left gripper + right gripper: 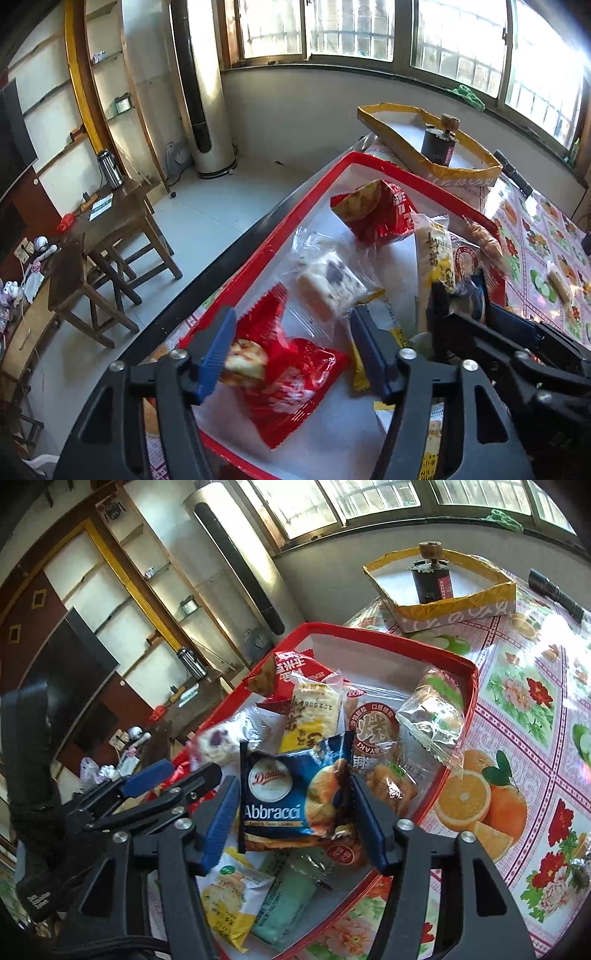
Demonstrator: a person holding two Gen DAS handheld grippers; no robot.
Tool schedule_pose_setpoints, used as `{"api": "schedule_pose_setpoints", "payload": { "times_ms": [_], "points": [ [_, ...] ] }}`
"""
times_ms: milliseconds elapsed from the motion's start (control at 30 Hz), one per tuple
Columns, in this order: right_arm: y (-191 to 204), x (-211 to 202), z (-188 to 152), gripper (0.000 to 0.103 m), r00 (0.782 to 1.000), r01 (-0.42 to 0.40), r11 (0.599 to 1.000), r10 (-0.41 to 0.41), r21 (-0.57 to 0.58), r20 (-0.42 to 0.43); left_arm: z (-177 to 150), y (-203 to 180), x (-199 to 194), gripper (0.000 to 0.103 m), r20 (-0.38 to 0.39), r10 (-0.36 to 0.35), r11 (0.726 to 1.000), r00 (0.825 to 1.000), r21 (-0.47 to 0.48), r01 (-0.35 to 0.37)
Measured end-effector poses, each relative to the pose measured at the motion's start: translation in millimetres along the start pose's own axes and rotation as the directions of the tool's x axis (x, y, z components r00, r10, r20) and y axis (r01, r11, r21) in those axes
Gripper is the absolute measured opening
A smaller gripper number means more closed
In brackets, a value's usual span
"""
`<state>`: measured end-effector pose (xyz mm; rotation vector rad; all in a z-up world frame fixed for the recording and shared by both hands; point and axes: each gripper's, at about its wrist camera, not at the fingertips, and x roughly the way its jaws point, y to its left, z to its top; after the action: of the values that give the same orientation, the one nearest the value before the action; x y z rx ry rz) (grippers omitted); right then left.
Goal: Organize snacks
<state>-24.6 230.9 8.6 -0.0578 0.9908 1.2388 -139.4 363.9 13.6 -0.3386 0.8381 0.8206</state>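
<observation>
Dropping snacks into red tray [463, 664]: left gripper [291, 350] apart over red packet [291, 384]; right gripper [295, 816] apart, Abbracci packet [295, 794] between. Next, likely fetching strays off bench [517, 709].

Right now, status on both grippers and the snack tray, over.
Left gripper open over red packet in red tray. Right gripper open, astride blue Abbracci packet, no grip seen. Tray crowded; nothing blocking.

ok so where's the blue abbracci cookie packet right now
In the right wrist view, the blue Abbracci cookie packet sits between the right gripper fingers, over the red-rimmed tray, in front of the yellow rice-cracker packet.
</observation>
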Motion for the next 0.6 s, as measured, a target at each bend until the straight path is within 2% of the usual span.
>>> {"api": "schedule_pose_setpoints", "payload": {
  "times_ms": [233, 467, 600],
  "points": [
    [6.6, -28.0, -1.7, 0.075, 0.999, -0.018, 1.0, 0.019, -0.021, 0.049, -7.1, -6.6, -28.4, 0.077, 0.065, 0.018, 1.0, 0.998, 0.022, -0.02],
    [11.1, -53.8, -14.3, 0.081, 0.998, -0.004, 0.997, 0.009, -0.075, 0.067, -21.1, -12.2, -48.6, 0.079, 0.074, 0.021, 0.999, 0.997, 0.049, -0.025],
    [12.0, -64.0, -27.4, 0.085, 0.998, 0.037, 0.991, -0.029, -0.131, 0.062, -33.8, -11.7, -61.2, 0.079, 0.096, 0.042, 0.997, 0.995, 0.066, -0.048]
  ]
}}
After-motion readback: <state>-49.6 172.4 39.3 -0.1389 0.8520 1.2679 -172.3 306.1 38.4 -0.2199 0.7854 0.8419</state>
